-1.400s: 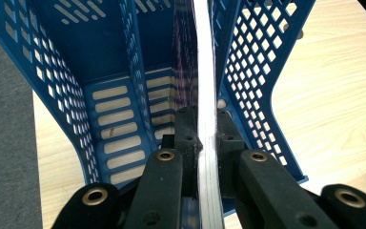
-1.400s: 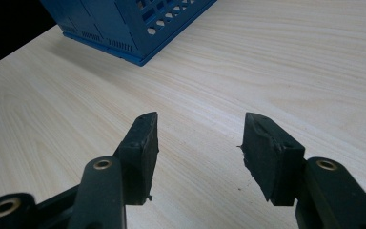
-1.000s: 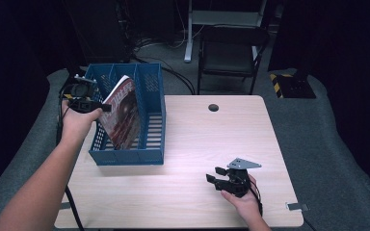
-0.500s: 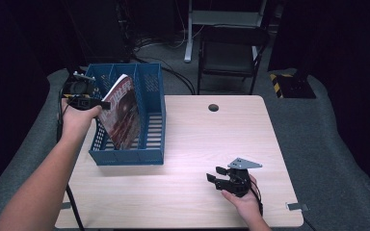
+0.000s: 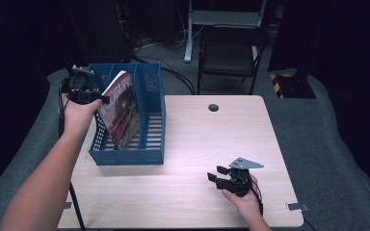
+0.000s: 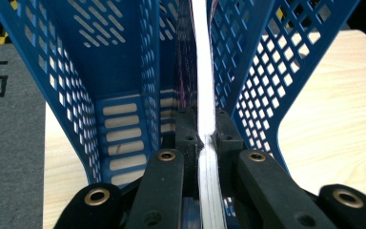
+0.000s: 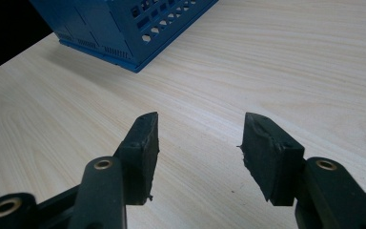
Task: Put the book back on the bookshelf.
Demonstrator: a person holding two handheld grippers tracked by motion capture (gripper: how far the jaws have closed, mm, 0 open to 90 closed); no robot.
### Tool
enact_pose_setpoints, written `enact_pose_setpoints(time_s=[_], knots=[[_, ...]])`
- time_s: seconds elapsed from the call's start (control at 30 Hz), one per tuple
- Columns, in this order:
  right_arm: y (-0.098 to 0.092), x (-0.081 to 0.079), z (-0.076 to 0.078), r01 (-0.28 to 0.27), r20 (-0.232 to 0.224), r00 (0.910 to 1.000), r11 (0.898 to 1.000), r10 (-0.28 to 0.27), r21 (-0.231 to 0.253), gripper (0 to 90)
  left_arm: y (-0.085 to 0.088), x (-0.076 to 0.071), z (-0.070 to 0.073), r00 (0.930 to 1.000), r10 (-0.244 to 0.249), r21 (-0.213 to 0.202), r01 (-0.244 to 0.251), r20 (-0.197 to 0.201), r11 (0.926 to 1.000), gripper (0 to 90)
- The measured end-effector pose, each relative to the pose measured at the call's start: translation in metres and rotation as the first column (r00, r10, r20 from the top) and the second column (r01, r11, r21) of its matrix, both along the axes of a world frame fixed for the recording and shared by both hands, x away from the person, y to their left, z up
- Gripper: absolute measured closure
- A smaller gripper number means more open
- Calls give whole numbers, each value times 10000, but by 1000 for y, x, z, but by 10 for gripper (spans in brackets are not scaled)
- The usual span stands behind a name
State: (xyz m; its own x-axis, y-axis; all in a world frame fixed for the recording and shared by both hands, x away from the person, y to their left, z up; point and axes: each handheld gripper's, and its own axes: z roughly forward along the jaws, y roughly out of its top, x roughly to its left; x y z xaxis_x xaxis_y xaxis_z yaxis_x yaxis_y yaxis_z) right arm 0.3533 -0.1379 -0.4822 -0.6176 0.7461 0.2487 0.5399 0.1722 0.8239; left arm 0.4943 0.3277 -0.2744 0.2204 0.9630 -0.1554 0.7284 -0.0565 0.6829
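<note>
Left gripper point(image 6: 205, 138) clamped on magazine point(image 5: 121, 111) edge, mag leaning tilted in middle slot of blue rack point(image 5: 151, 156) straight ahead of jaws. Right gripper point(image 7: 198, 143) w/ jaws apart, nothing btwn them, low over wood table point(image 5: 197, 144), rack well off ahead-left.

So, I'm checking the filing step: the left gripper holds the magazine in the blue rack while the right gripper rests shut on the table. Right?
Not quite: the right gripper is open, jaws apart with nothing between them, as the right gripper view shows. The rest holds: the left gripper holds the magazine in the blue rack, and the right rests on the table.
</note>
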Motion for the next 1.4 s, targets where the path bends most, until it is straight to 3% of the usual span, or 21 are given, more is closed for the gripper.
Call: enact_pose_setpoints(time_s=[0.37,0.47,0.77,0.83,1.1,1.17,1.2,1.33,1.4], knots=[[-1,0,1,-30,-6,10000,10000,30,5,467,-4,8,-3,9959,861,-79,-859,270,9963,843],[-1,0,1,-28,39,10000,10000,28,30,467,-5,8,-3,9914,1194,-228,-1183,541,9927,843],[-1,0,1,-68,74,9999,10000,69,-22,467,-10,11,-3,9837,1537,-106,-1534,937,9881,843],[-1,0,1,-69,70,10000,10000,69,-9,467,-11,11,-3,9788,1683,-81,-1685,1164,9857,843],[-1,0,0,-27,29,10000,10000,27,13,467,-16,15,-10,9760,1769,-34,-1779,1269,9840,843],[-1,0,0,-45,31,10000,10000,45,38,467,-16,14,-13,9707,1887,-98,-1893,1487,9819,843],[-1,0,0,-50,26,10000,10000,50,35,467,-16,16,-15,9746,1796,-70,-1803,1334,9836,843],[-2,0,0,-43,12,10000,10000,43,5,467,-14,16,-22,9713,1820,-94,-1828,1531,9831,843],[-2,0,0,-37,2,10000,10000,37,0,467,-13,16,-26,9743,1721,-149,-1718,1451,9850,842]])
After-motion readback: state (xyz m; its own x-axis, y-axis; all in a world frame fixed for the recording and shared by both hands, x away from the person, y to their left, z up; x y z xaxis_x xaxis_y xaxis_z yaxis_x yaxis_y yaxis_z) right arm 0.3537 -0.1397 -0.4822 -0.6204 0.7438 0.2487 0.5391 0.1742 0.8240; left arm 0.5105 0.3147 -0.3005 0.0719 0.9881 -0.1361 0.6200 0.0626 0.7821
